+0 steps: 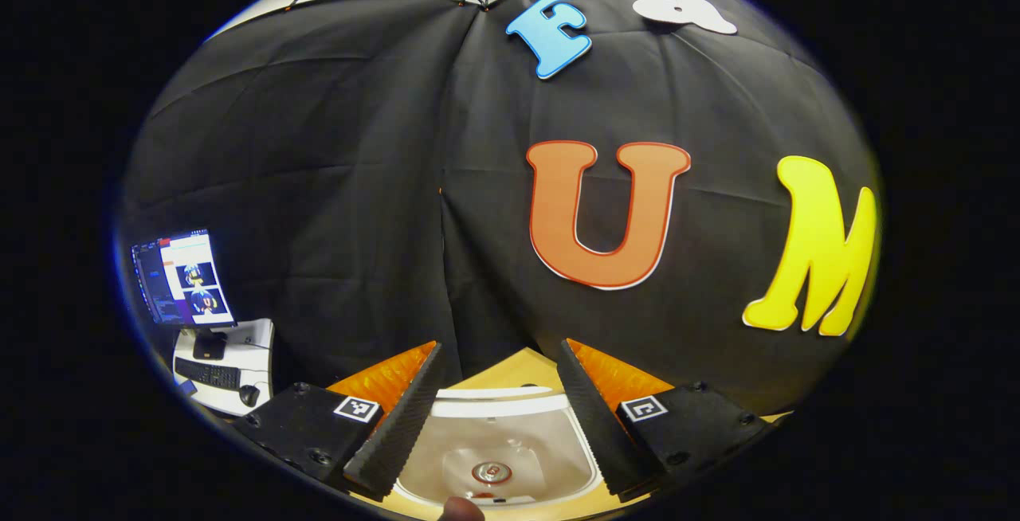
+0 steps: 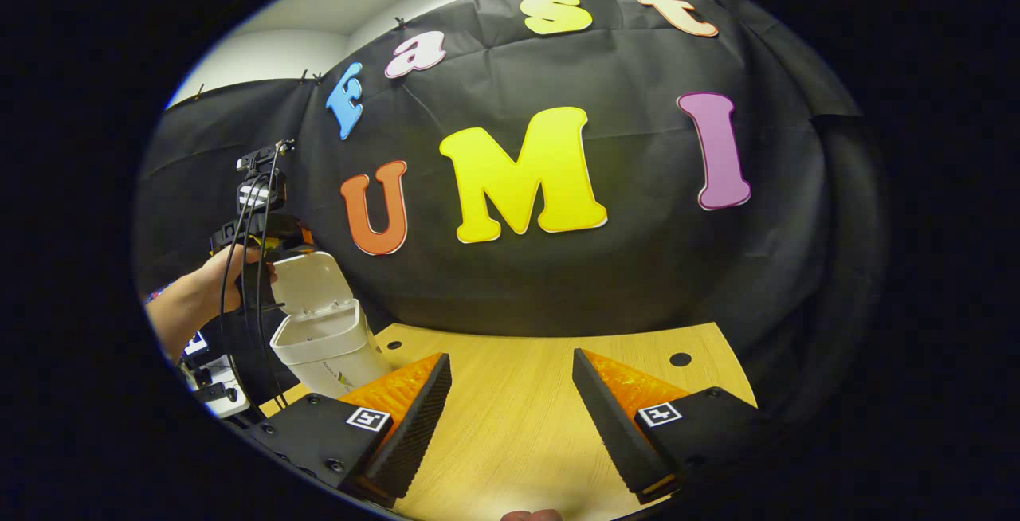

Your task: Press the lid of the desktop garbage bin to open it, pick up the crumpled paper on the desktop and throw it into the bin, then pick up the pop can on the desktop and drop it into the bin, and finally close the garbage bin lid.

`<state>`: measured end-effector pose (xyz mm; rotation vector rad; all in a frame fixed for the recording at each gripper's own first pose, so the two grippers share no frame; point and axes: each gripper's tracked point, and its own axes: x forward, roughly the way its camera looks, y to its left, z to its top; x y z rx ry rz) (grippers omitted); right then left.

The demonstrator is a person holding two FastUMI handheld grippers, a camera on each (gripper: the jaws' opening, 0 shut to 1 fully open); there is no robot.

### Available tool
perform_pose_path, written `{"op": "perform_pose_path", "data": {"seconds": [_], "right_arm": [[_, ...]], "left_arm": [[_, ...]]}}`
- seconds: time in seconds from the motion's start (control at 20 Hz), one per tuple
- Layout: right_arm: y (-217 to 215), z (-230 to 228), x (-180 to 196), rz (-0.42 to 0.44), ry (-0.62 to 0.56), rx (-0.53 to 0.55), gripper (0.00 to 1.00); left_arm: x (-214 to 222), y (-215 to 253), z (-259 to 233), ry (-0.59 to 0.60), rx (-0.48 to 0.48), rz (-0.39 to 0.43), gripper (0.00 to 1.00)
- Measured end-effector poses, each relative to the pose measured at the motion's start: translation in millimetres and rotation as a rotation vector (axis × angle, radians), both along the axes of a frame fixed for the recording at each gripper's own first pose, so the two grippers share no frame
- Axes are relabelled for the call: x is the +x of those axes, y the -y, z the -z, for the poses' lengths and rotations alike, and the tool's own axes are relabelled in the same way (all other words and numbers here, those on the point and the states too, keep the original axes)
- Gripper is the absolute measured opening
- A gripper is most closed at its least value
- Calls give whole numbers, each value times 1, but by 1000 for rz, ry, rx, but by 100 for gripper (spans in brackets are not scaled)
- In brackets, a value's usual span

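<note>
Left tongs (image 1: 498, 413) being held wide open, empty, above open white plastic bin (image 1: 494, 457); silver pop can (image 1: 492, 472) lying inside. Right tongs (image 2: 510, 409) being held wide open, empty, over pale wooden counter (image 2: 518, 425), bin at far left with lid (image 2: 311, 282) raised.

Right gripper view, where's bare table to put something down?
The table is bare ahead of the right gripper, from its fingers back to the cloth wall, and right toward the small hole. It is crowded at left: the open bin, the left gripper and a hand.
</note>
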<state>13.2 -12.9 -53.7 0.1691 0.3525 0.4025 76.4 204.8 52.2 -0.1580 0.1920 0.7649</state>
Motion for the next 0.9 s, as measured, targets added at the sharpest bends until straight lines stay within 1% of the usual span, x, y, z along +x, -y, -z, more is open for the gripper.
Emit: {"op": "perform_pose_path", "data": {"seconds": [0.15, 0.35, 0.55, 0.7, 0.85, 0.9], "right_arm": [[-9, -3, 0, -43, 28, -12, 96], [-11, 9, -2, -83, 8, -53, 96], [-7, 12, -4, -74, -3, -68, 96], [-7, 15, -7, -79, -2, -95, 96], [-5, 14, -9, -76, -1, -106, 96], [-4, 12, -8, -71, 4, -108, 96]], "left_arm": [[-16, 19, 26, -21, 9, 2, 94], [-20, 35, 46, -50, 7, 10, 94], [-29, 45, 76, -67, -26, 18, 94], [-33, 49, 102, -108, -52, 25, 94], [-33, 52, 113, -119, -72, 34, 94], [-34, 51, 111, -110, -56, 36, 94]]}}
